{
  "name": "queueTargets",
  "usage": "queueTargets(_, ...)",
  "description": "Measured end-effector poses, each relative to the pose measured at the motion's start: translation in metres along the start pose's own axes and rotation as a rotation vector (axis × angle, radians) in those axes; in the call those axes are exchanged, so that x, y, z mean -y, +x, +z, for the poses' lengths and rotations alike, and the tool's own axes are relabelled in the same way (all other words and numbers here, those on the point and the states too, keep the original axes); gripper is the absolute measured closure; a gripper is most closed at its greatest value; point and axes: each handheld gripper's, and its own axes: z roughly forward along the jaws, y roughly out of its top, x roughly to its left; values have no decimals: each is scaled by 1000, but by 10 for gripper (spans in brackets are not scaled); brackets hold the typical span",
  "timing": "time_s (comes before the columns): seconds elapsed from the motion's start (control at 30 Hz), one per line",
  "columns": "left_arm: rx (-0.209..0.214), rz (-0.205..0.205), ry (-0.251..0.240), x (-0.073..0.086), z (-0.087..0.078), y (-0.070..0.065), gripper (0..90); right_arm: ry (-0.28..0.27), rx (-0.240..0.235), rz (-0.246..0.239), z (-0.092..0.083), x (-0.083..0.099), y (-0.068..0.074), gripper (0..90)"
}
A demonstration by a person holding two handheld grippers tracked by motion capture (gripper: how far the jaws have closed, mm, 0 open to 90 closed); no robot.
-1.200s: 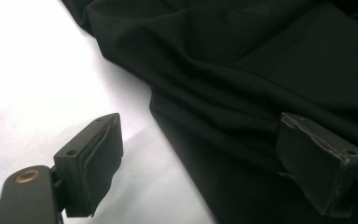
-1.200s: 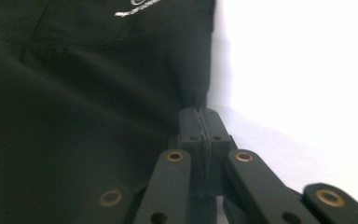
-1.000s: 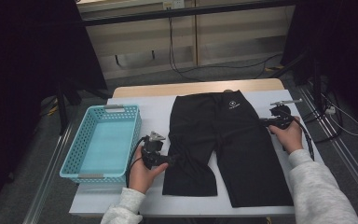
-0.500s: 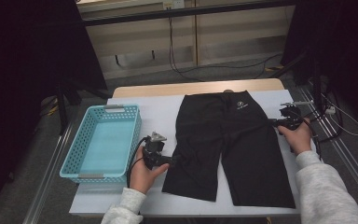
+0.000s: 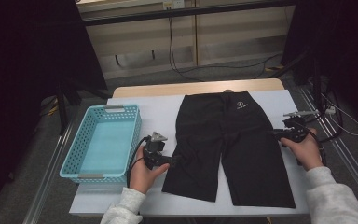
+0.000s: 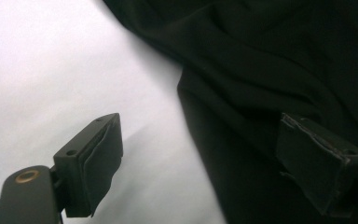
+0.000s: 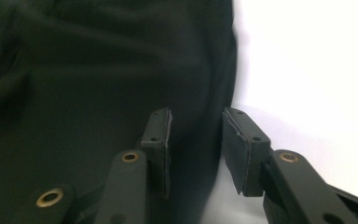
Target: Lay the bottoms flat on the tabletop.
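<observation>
Black shorts point(image 5: 230, 144) lie flat on the white-covered bench point(image 5: 158, 109), waistband at the far edge, legs toward the near edge. A light blue basket point(image 5: 103, 142), empty, stands at the left of the bench, just beside the shorts' left leg but apart from it.

Left hand-held gripper point(image 5: 170, 160): rests at the outer edge of the left leg, jaws spread wide. In the left gripper view point(image 6: 214, 163) one pad point(image 6: 95, 161) sits over bare bench cover and the other over the dark cloth; the hem edge lies between them, unpinched.

Right hand-held gripper point(image 5: 279, 134): at the outer edge of the right leg, near hip height. Its jaws have just been opening. In the right gripper view point(image 7: 196, 144) the pads point(image 7: 242, 149) stand a little apart with the cloth edge in the gap; they do not appear to press it, so the fabric reads as released.

Risks from here:
- Neither gripper holds cloth. If either hand lifts or pulls now, the shorts stay put and the move is wasted.
- Left jaws straddle a rumpled fold. Closing there may catch one layer only, or a bunch, and drag the leg crooked.
- Thin, slack fabric: a shallow bite at the very edge is likely to slip out under pull.
- Uneven pull between hands would skew the garment and wrinkle the smoothed right leg.
- Sweeping the left hand further left could knock the basket.
</observation>
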Motion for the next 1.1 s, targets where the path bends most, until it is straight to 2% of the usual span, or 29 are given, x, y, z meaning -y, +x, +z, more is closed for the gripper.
queueTargets(0.07, 3, 1, -4, -1, 0, -2, 151, -5, -1, 0, -9, 11, 5, 654)
queueTargets(0.1, 5, 3, -4, -1, 0, -2, 151, -6, 1, -18, -13, 16, 7, 658)
queueTargets(0.33, 10, 12, 3, 1, -2, -7, 151, 8, -30, 35, -41, 46, 12, 713)
queueTargets(0.47, 9, 8, -3, 2, -5, -8, 150, 0, -39, 35, -52, 60, 11, 808)
queueTargets(0.53, 4, 5, 3, 3, -5, -7, 150, 12, -55, 31, -53, 62, 11, 900)
queueTargets(0.63, 5, 5, 4, 4, -4, -7, 149, 10, -68, 17, -52, 62, 10, 900)
queueTargets(0.73, 6, 1, 7, 6, -4, -7, 149, 12, -57, 11, -55, 61, 4, 900)
queueTargets(0.8, 6, 0, 10, 7, -3, -6, 149, 14, -34, 1, -56, 62, 2, 900)
queueTargets(0.9, 3, 2, 16, 8, -3, -6, 149, 0, 17, -52, -55, 60, 1, 900)
queueTargets(0.97, 6, 7, 15, 7, -4, -7, 148, -8, 1, -52, -54, 60, 1, 895)
queueTargets(1.03, 6, 1, 9, 6, -4, -8, 148, -17, 8, -75, -52, 60, 6, 811)
queueTargets(1.1, 5, 4, 10, 7, -4, -8, 148, -14, -14, -74, -51, 58, 12, 783)
